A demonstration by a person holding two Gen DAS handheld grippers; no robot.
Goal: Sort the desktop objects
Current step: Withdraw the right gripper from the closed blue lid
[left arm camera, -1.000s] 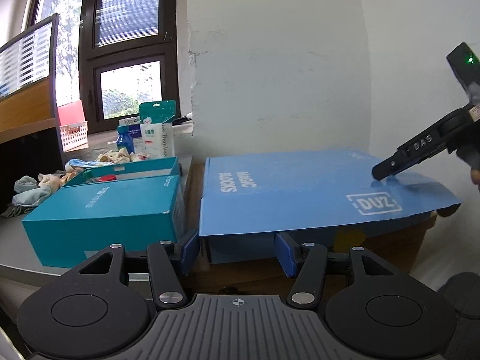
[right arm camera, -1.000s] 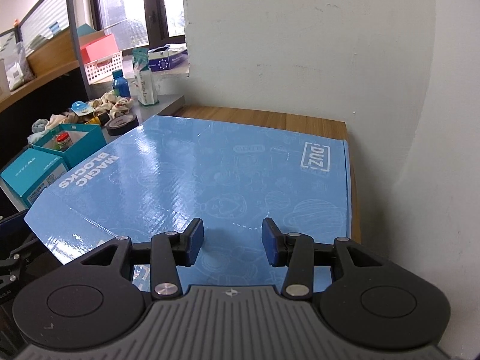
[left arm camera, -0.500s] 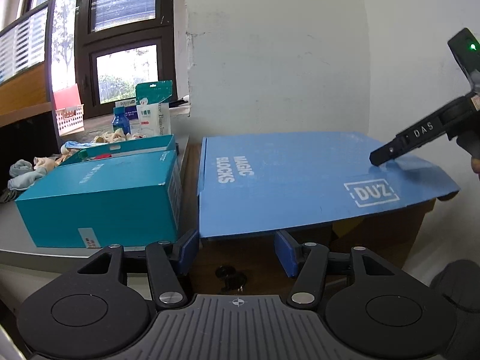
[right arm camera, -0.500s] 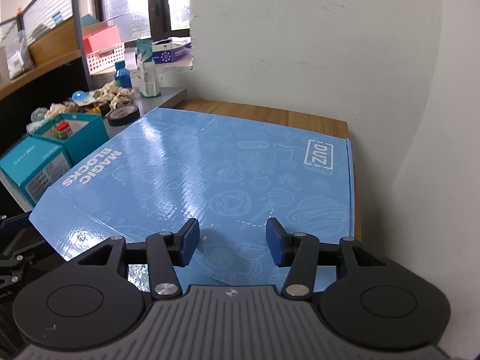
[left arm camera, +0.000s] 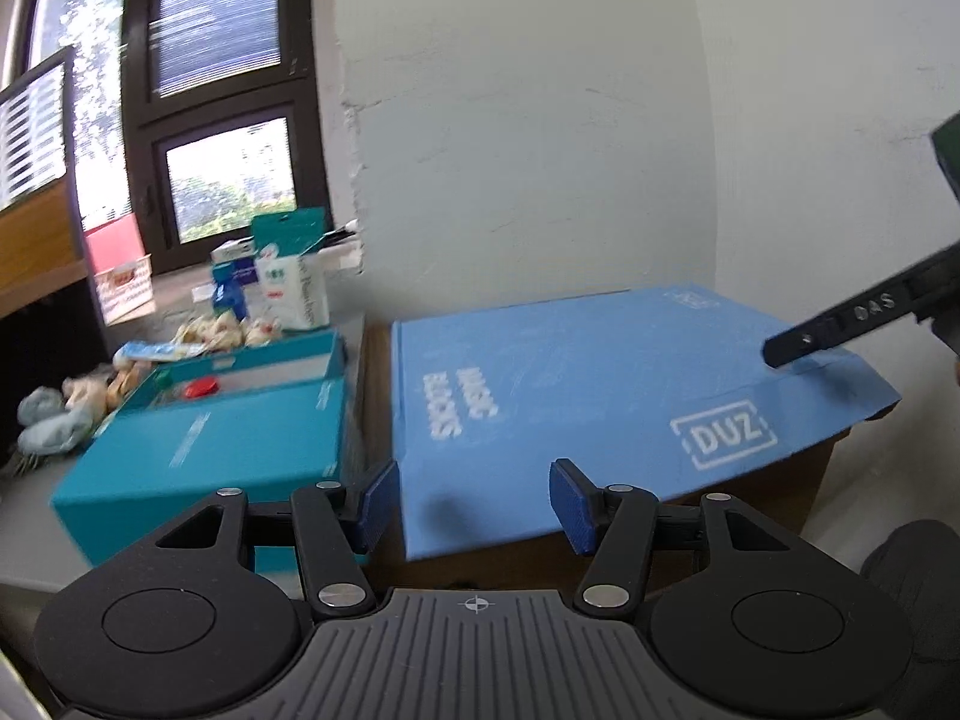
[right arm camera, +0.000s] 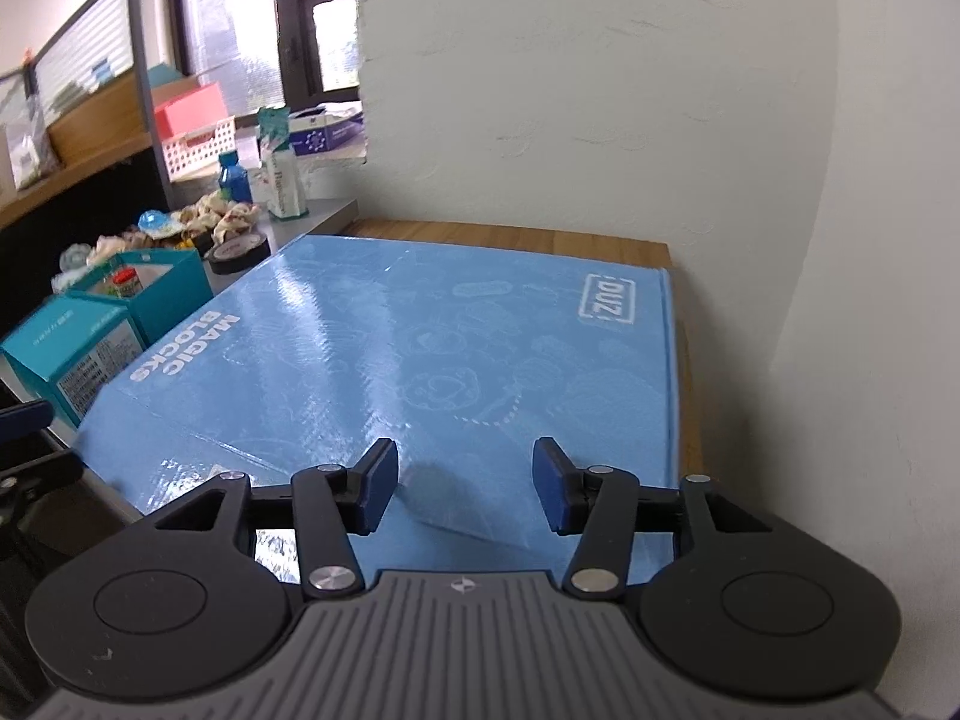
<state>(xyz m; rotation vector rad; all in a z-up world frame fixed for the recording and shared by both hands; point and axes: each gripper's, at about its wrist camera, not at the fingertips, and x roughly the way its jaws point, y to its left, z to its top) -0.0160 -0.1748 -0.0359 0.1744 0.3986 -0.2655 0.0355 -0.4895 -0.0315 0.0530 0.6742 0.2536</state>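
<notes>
A large blue cardboard box [right arm camera: 456,348] printed "MAGIC BLOCKS" and "DUZ" lies on a wooden desk [right arm camera: 540,237], lid down. My right gripper [right arm camera: 465,483] hovers just over the lid's near flap, open, with nothing pinched. From the left wrist view, one finger [left arm camera: 840,324] of that gripper points at the box's [left arm camera: 600,384] right side. My left gripper [left arm camera: 474,501] stands at the box's front left corner. Its jaws are closing a little, and the lid's front edge runs between the pads without being pressed.
An open teal box [left arm camera: 210,438] holding a red-capped item [left arm camera: 201,389] sits left of the blue box. Behind it lie crumpled cloths [right arm camera: 222,219], a tape roll [right arm camera: 237,252], a blue bottle [right arm camera: 231,180] and a white carton [left arm camera: 294,294]. White walls close in behind and to the right.
The left view dipped, then rose, so more of the lid's top shows now. The right gripper's jaws have spread slightly and it has shifted a little over the lid.
</notes>
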